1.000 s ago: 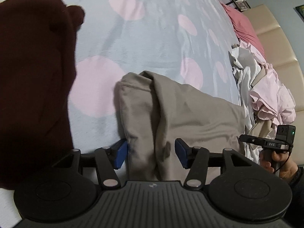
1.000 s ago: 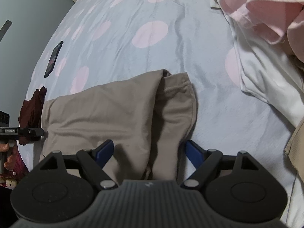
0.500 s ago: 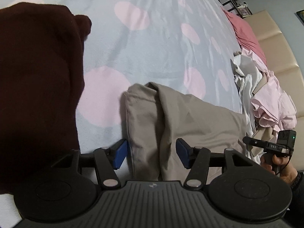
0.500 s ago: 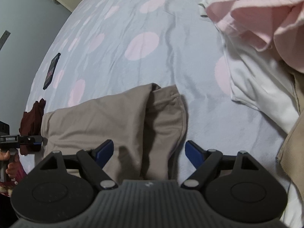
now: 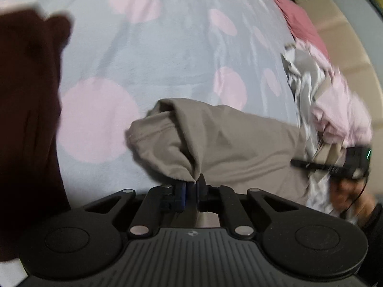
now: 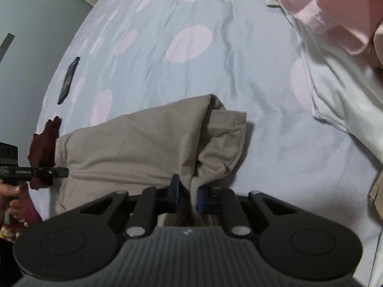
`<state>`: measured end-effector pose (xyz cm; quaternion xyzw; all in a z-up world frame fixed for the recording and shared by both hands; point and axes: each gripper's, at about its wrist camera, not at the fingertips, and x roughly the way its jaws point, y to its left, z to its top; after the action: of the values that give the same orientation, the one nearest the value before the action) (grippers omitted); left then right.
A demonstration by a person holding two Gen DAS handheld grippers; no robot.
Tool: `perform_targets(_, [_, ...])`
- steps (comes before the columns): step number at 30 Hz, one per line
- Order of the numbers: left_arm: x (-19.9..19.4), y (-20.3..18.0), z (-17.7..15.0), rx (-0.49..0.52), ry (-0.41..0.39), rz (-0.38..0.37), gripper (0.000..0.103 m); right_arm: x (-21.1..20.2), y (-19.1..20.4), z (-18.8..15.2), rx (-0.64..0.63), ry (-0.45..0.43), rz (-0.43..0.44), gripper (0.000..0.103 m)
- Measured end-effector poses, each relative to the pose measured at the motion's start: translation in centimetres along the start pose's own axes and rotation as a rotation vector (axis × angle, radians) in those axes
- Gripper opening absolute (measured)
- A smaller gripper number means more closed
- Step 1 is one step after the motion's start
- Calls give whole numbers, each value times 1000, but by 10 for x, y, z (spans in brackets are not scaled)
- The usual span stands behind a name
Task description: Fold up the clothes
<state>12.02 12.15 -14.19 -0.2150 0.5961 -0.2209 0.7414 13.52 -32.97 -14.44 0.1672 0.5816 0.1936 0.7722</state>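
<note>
A beige garment (image 5: 229,141) lies folded on the blue bedsheet with pink dots (image 5: 148,55). My left gripper (image 5: 190,189) is shut on its near edge, and the cloth bunches up from the blue pads. In the right wrist view the same beige garment (image 6: 143,143) stretches to the left, and my right gripper (image 6: 189,192) is shut on its near right corner. The other gripper (image 6: 36,171) shows at the garment's far left end, held by a hand. The left wrist view is blurred by motion.
A dark maroon garment (image 5: 26,110) lies at the left. A pile of white and pink clothes (image 5: 330,105) sits at the right, seen as white and pink cloth (image 6: 335,55) in the right wrist view. A dark phone (image 6: 68,80) lies on the sheet. A beige headboard (image 5: 347,47) stands behind.
Both grippers went from open around the beige garment's near edge to shut on it. The cloth now bunches and lifts at both pinch points.
</note>
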Motion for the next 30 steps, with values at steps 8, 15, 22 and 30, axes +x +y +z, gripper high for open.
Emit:
perform_targets(8, [-24,-20,2,78,-33,40,5,-15,14,3,-60,-35,5,11])
perform_targets(15, [-55,-36,12,81,-97,16,5,-52,30,8,-78,-110,43,11])
perform_targets(22, [-83,-42,12,104,-126,0,5,-79,51,9,-104,-162,52,11])
perform_targets(30, [-143,-32,12,126,-175,52,5,-77,119,13,-182,-167,85,11])
